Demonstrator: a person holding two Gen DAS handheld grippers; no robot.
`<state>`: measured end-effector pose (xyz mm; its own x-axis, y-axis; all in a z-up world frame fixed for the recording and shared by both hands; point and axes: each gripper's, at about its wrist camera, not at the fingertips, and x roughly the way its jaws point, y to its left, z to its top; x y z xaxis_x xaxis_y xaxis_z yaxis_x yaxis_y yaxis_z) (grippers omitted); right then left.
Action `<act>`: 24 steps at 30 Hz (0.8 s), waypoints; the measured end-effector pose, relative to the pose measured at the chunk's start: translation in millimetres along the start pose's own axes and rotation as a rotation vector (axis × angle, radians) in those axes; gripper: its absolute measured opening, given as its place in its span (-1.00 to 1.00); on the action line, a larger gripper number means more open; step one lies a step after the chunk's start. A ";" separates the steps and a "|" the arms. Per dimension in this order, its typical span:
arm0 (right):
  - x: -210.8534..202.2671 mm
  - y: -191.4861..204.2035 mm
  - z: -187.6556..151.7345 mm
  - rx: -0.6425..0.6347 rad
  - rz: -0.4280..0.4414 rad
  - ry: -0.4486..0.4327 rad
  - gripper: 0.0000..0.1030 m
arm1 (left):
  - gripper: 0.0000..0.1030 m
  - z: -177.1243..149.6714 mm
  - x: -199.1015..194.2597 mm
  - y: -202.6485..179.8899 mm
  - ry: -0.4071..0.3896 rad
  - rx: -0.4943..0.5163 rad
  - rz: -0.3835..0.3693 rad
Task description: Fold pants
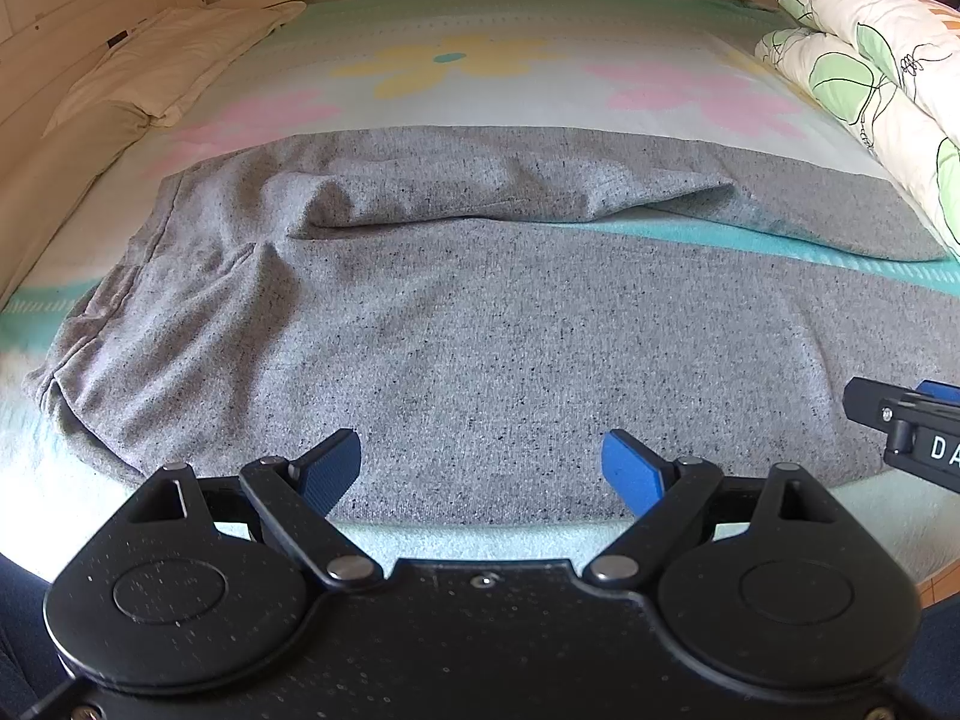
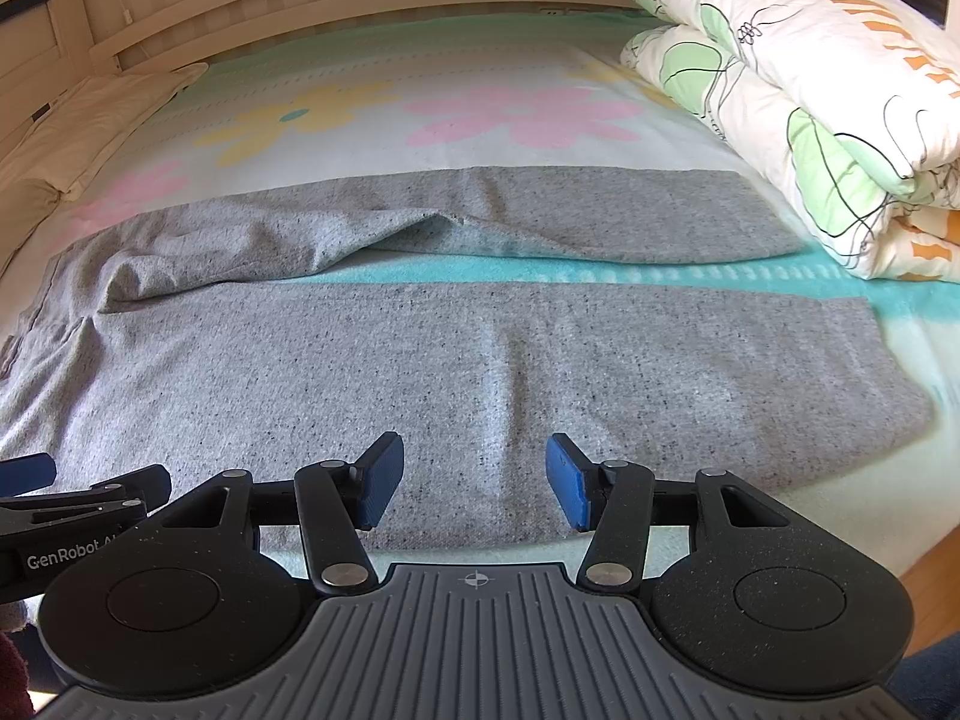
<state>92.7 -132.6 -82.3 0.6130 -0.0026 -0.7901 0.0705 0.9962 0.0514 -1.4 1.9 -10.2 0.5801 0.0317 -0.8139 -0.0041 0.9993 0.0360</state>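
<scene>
The grey speckled knit pants (image 1: 480, 324) lie spread across a bed covered by a pale flower-print sheet with teal bands (image 1: 456, 66), waistband to the left, both legs running to the right with a strip of teal sheet showing between them. The left tongs (image 1: 480, 468) and the right tongs (image 2: 474, 480) hover over the near leg's edge, both with blue pads spread apart and holding nothing. A folded white quilt with green leaf print (image 2: 810, 102) sits just beside the far leg's end. A cream pillow (image 1: 162, 60) lies at far left, well apart from the pants.
</scene>
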 end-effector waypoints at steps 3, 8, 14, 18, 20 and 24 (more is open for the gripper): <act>0.1 0.3 0.0 -0.002 0.001 0.000 -0.01 | 0.70 -0.3 0.8 0.8 0.002 0.000 0.002; 0.8 2.1 0.0 -0.004 0.002 0.002 -0.01 | 0.70 0.1 1.5 0.5 0.006 0.000 0.004; 0.9 2.8 -0.1 -0.005 0.002 0.003 -0.01 | 0.70 0.1 1.8 0.4 0.007 0.001 0.005; 1.2 4.2 0.0 -0.007 0.003 0.005 -0.01 | 0.70 0.0 1.8 0.4 0.007 0.001 0.005; 1.2 4.7 -0.4 -0.008 0.003 0.004 -0.01 | 0.70 -0.2 1.7 0.9 0.010 0.004 0.002; 0.2 5.9 0.3 -0.009 0.009 0.001 -0.01 | 0.70 -0.3 -2.4 1.7 0.013 0.001 -0.001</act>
<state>93.5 -126.7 -82.0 0.6128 0.0068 -0.7902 0.0575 0.9969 0.0531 -3.0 3.5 -8.4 0.5696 0.0307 -0.8214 -0.0022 0.9994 0.0358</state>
